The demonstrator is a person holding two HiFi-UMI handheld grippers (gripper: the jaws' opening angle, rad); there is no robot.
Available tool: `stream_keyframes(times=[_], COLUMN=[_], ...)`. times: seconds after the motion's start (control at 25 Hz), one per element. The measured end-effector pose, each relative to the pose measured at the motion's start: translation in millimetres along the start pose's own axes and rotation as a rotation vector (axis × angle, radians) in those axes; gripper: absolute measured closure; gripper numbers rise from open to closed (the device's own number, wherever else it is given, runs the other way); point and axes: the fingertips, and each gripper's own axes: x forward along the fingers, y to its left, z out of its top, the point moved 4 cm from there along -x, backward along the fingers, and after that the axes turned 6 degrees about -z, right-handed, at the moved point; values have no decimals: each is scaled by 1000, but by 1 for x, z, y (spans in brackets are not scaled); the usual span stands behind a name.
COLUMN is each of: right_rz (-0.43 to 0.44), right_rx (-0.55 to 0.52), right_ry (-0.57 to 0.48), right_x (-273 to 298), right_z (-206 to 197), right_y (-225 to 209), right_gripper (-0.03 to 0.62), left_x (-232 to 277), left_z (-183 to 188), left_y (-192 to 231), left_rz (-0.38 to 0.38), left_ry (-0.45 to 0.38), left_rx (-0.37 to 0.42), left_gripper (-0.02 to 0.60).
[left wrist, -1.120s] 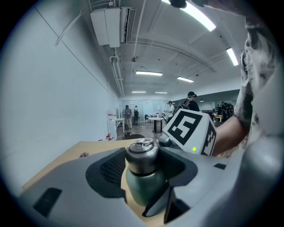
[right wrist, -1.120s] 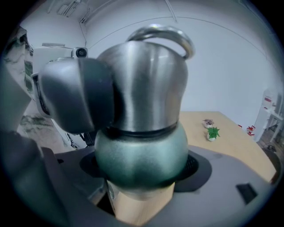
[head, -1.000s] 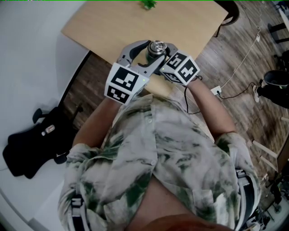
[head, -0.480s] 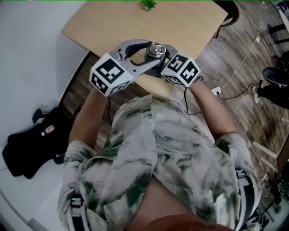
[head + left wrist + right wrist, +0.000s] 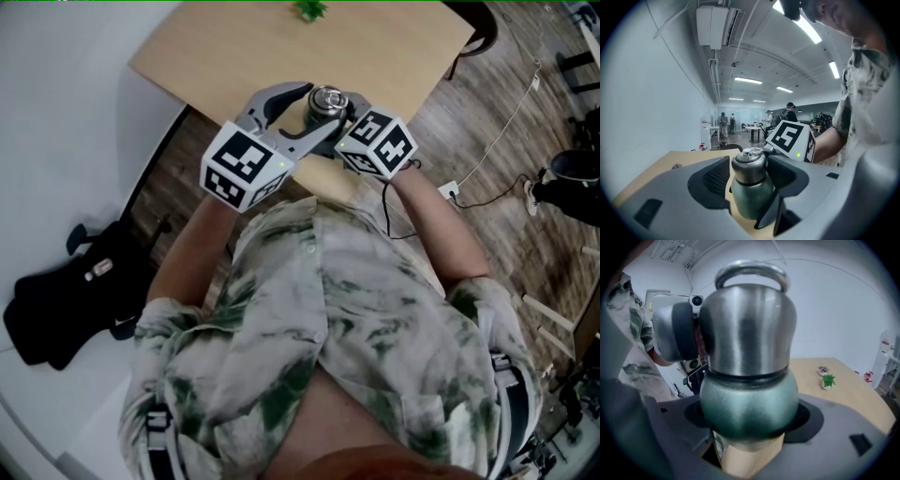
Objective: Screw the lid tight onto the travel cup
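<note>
As right gripper [image 5: 750,420] grips cup [image 5: 750,394], left gripper [image 5: 751,178], lid [image 5: 749,165]

Green travel cup [image 5: 750,200], upright, steel lid [image 5: 749,167] on

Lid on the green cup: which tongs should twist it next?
Left. The left tongs pinch the steel lid, ready to turn it, while the right tongs clamp the green travel cup lower down, probably steadying it.

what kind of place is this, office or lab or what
Probably a big open-plan office or lab: long strip lights on a high ceiling with a bare air-conditioning unit, people standing at tables far back, and a light wooden table on wood flooring.
</note>
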Motion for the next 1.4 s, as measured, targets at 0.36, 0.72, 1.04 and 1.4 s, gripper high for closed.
stream_keyframes(times=[0.36, 0.72, 1.04, 1.4], right_rz=[-12, -12, 23, 13], right_rx=[10, -12, -54, 2], right_ry=[-3, -6, -10, -10], right_x=[2, 1, -4, -3], right_z=[1, 1, -1, -3], right_y=[1, 1, 7, 3], right_gripper=[189, 189, 189, 189], left_x=[6, 4, 2, 5], left_z=[3, 1, 0, 0], left_y=[-5, -2, -2, -2], left_rz=[176, 40, -208, -86], left_ry=[12, -5, 5, 14], left_rx=[-1, 16, 100, 63], left_gripper=[331, 336, 336, 316])
